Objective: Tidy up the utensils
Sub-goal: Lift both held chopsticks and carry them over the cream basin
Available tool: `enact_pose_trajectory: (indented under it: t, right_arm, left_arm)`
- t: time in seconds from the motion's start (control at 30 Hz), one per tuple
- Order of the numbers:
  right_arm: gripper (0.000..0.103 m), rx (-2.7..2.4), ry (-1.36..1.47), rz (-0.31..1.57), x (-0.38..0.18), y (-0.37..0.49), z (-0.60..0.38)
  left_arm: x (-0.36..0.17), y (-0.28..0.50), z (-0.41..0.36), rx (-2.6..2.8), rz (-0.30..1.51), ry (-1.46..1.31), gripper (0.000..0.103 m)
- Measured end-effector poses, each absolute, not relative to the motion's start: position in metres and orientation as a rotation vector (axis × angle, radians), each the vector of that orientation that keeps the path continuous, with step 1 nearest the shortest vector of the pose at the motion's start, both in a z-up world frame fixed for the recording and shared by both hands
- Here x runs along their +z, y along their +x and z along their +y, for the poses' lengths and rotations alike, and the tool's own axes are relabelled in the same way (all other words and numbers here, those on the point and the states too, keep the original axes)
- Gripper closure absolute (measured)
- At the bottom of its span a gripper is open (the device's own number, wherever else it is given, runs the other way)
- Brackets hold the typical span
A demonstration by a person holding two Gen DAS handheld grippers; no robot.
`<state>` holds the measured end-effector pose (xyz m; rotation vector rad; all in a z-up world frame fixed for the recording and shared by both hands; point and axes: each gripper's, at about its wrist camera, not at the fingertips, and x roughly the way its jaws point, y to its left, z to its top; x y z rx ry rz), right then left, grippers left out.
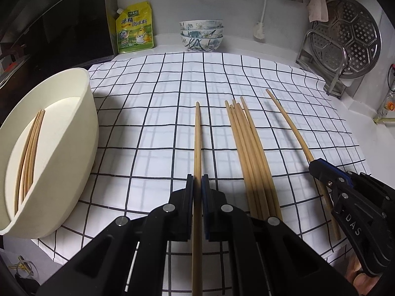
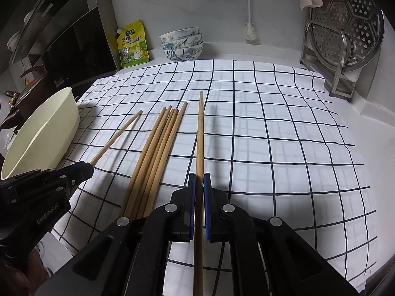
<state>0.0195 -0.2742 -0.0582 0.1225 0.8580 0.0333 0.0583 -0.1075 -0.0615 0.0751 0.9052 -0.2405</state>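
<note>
My left gripper [image 1: 197,178] is shut on one bamboo chopstick [image 1: 197,133], which points away from me a little above the checked cloth [image 1: 153,113]. A cream oval holder [image 1: 81,133] at the left has several chopsticks [image 1: 29,153] lying inside. A loose bundle of chopsticks [image 1: 249,148] lies on the cloth between the two grippers. In the right wrist view my right gripper [image 2: 200,176] is shut on another chopstick [image 2: 200,128], just right of the bundle [image 2: 158,153]. The left gripper [image 2: 87,167] shows there with its chopstick [image 2: 116,138], near the holder [image 2: 42,133].
Stacked patterned bowls [image 1: 201,35] and a yellow seasoning pouch [image 1: 134,30] stand at the back wall. A steel steamer plate on a rack [image 1: 345,37] is at the back right. A dark stove and hood [image 2: 61,39] lie left of the cloth.
</note>
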Motion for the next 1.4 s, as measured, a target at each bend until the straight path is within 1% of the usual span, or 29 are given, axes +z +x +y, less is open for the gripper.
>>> enact_pose_trajectory:
  t: [0.47, 0.97, 1.23, 1.4]
  right_arm:
    - [0.097, 0.039, 0.17, 0.789, -0.029, 0.011, -0.256]
    - [0.097, 0.121, 0.127, 0.718, 0.013, 0.027, -0.193]
    - [0.097, 0.182, 0.105, 0.693, 0.027, 0.041, -0.15]
    - [0.097, 0.21, 0.089, 0.689, 0.032, 0.049, -0.128]
  left_arm:
    - [-0.018, 0.047, -0.084, -0.279, 0.817, 0.041, 0.096]
    - [0.032, 0.037, -0.009, -0.233, 0.711, -0.028, 0.096]
    - [0.042, 0.038, 0.038, -0.224, 0.7, -0.092, 0.094]
    - [0.05, 0.04, 0.051, -0.255, 0.686, -0.144, 0.094]
